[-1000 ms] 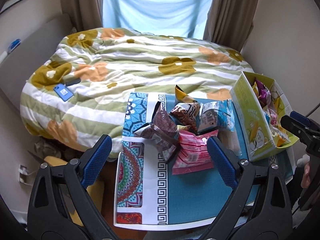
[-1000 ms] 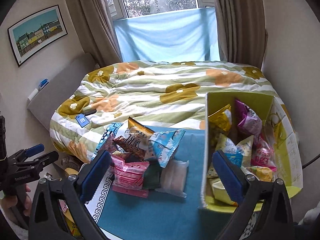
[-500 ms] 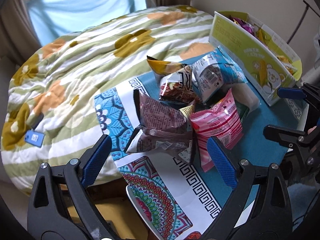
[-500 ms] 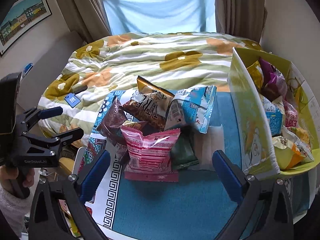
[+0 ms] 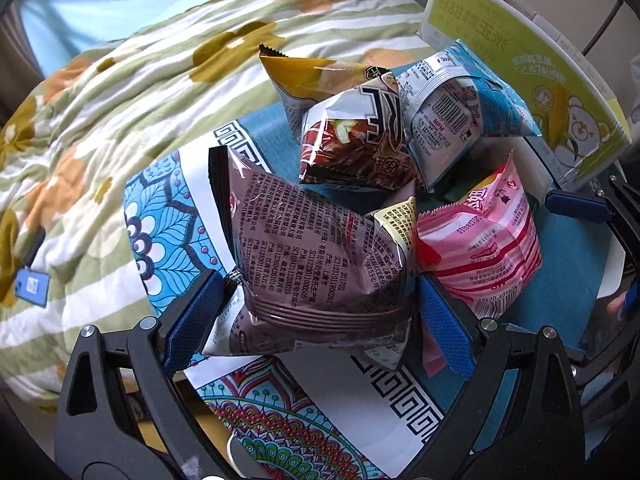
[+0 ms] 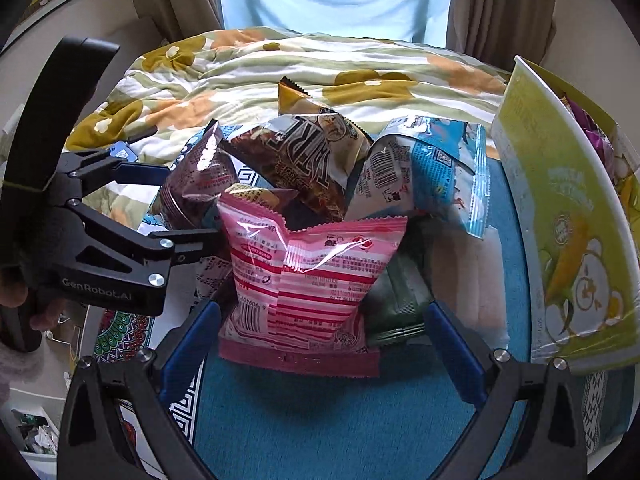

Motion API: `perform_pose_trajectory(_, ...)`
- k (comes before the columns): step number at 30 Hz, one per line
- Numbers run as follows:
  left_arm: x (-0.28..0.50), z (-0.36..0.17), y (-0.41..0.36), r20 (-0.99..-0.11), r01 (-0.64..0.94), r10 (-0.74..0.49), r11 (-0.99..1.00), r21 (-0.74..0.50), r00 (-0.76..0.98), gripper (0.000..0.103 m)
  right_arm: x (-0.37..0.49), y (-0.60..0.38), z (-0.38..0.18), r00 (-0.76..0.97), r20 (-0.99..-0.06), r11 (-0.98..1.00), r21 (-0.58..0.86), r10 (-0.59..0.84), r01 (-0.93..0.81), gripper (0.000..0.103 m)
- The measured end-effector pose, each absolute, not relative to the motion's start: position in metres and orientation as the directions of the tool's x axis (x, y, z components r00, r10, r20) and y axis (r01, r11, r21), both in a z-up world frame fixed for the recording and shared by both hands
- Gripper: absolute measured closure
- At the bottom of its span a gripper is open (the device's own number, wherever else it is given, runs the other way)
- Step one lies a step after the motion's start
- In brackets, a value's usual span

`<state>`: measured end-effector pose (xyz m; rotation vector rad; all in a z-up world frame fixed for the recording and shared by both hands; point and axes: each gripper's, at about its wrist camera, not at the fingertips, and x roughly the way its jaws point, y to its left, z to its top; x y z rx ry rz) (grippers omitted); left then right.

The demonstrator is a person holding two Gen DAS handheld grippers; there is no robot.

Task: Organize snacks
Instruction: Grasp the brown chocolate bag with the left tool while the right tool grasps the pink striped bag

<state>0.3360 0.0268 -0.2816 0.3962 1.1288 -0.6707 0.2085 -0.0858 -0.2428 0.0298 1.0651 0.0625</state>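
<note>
1. Left wrist view: the left gripper (image 5: 318,308) stands spread wide around the lower end of a brown snack bag (image 5: 316,256). Its blue pads flank the bag's crimped edge but have not yet pinched it.
2. Right wrist view: the right gripper (image 6: 320,344) is likewise spread, framing a pink striped packet (image 6: 308,288) at the front of the pile, with no squeeze visible.
3. Loose snacks lie heaped on a teal patterned mat (image 6: 320,420). Among them are a light-blue packet (image 6: 424,176) and a dark noodle-style bag (image 6: 304,156), which lean on each other.
4. A yellow-green carton (image 6: 568,240), already holding packets, stands just beside the pile on the right.
5. The step in hand appears to be the grasp, with each tool poised on its own bag.
6. Next, the jaws likely need to close on the crimped seams, then lift clear of neighbouring packets toward the carton.
</note>
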Motion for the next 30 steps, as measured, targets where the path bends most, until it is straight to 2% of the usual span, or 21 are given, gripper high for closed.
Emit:
perform_pose_trajectory(7,0.336,-0.285,0.021,-0.914,0.702,-0.308,0.711,-0.036,0.264,0.008,0.215,-0.079,-0.259,0.472,-0.878,0.997,0.046,0.074,-0.069,0.002)
perform_pose_trajectory(9,0.335,-0.286,0.021,-0.913,0.707,-0.306,0.707,-0.029,0.269,0.01,0.216,-0.079,-0.261,0.473,-0.877,0.996,0.055,0.084,-0.074,0.005)
perform_pose_trajectory(12,0.331,-0.284,0.023,-0.913,0.698,-0.298,0.716,-0.021,0.279,0.014,0.22,-0.077,-0.263,0.47,-0.878,0.995,0.065,0.094,-0.078,0.007)
perform_pose_trajectory(14,0.329,-0.284,0.025,-0.914,0.688,-0.279,0.726,0.0,0.295,0.022,0.222,-0.075,-0.264,0.471,-0.877,0.995,0.07,0.098,-0.075,0.008)
perform_pose_trajectory(16,0.326,-0.283,0.028,-0.915,0.679,-0.272,0.734,0.001,0.296,0.023,0.224,-0.075,-0.265,0.473,-0.875,0.994,0.077,0.102,-0.072,0.01)
perform_pose_trajectory(26,0.325,-0.28,0.048,-0.916,0.614,-0.26,0.789,-0.019,0.306,0.025,0.236,-0.076,-0.272,0.449,-0.884,0.992,0.118,0.129,-0.053,0.022)
perform_pose_trajectory(30,0.324,-0.277,0.054,-0.914,0.585,-0.253,0.811,-0.022,0.316,0.026,0.237,-0.072,-0.275,0.439,-0.887,0.989,0.133,0.145,-0.059,0.033)
